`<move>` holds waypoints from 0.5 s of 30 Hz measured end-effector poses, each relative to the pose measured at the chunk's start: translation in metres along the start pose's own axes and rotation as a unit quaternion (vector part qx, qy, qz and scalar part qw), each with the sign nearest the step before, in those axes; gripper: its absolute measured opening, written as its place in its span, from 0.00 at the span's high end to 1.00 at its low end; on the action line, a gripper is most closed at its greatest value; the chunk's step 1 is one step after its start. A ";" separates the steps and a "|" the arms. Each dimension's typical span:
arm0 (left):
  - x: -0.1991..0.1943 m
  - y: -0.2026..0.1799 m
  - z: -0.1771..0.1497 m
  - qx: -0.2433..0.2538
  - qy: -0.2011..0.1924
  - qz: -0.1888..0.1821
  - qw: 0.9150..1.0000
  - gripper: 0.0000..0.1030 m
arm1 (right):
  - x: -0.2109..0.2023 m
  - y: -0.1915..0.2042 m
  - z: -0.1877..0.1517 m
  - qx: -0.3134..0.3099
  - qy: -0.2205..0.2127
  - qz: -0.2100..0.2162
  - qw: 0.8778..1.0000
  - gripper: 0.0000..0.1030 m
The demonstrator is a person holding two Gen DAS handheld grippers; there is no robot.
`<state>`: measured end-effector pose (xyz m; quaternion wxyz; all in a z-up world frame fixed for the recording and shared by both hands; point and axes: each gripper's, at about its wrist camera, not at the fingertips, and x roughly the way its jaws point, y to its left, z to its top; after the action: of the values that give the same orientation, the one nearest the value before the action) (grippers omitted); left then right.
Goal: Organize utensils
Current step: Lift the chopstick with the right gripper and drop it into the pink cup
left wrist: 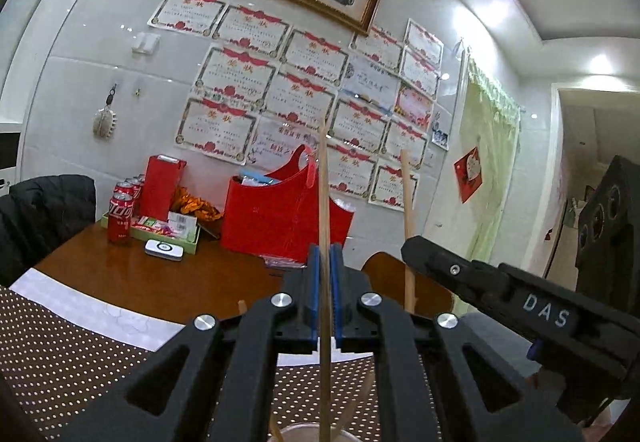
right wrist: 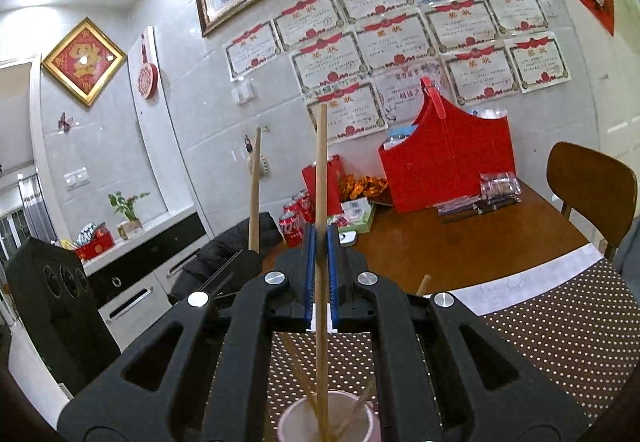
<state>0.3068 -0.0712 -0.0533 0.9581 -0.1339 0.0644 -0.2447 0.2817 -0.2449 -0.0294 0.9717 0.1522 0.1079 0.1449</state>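
a: each gripper clamped on one chopstick, upright. left gripper point(left wrist: 325, 262) holds chopstick point(left wrist: 323, 202), right gripper point(right wrist: 320, 242) holds its own chopstick point(right wrist: 321, 182).

b: progress?

a: partway, i judge. cup point(right wrist: 294, 416) below has a few sticks in it; these two aren't in yet.

b: room?

a: dotted mat point(right wrist: 560, 330) bare, grippers close together, red basket point(right wrist: 448, 162) well apart.

Chopsticks point(right wrist: 321, 178) pale bare wood, matt. Gripper point(left wrist: 325, 266) bodies matt black plastic, bright metal pivot screws, blue ribbed pads point(right wrist: 309, 266) that look rubbery. Table point(right wrist: 460, 242) glossy brown wood. Mat point(right wrist: 560, 330) brown with a fine dotted texture. Cup point(right wrist: 289, 418) smooth white. Wall point(left wrist: 100, 82) glossy tile. Cans point(left wrist: 120, 218) shiny metal. Certificates point(left wrist: 236, 74) paper.
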 end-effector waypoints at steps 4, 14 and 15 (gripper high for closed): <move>0.013 0.006 -0.014 0.003 0.006 0.012 1.000 0.95 | 0.009 -0.011 -0.013 0.012 0.007 -0.002 1.000 0.94; 0.016 0.006 -0.032 0.019 0.018 0.021 0.999 0.95 | 0.016 -0.011 -0.025 -0.001 0.024 0.004 1.000 0.94; 0.015 0.007 -0.035 0.019 0.024 0.026 0.999 0.95 | 0.018 -0.010 -0.027 -0.003 0.031 0.003 1.000 0.94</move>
<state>0.3162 -0.0810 -0.0899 0.9647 -0.1075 0.0863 -0.2245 0.2938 -0.2414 -0.0612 0.9678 0.1452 0.1372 0.1529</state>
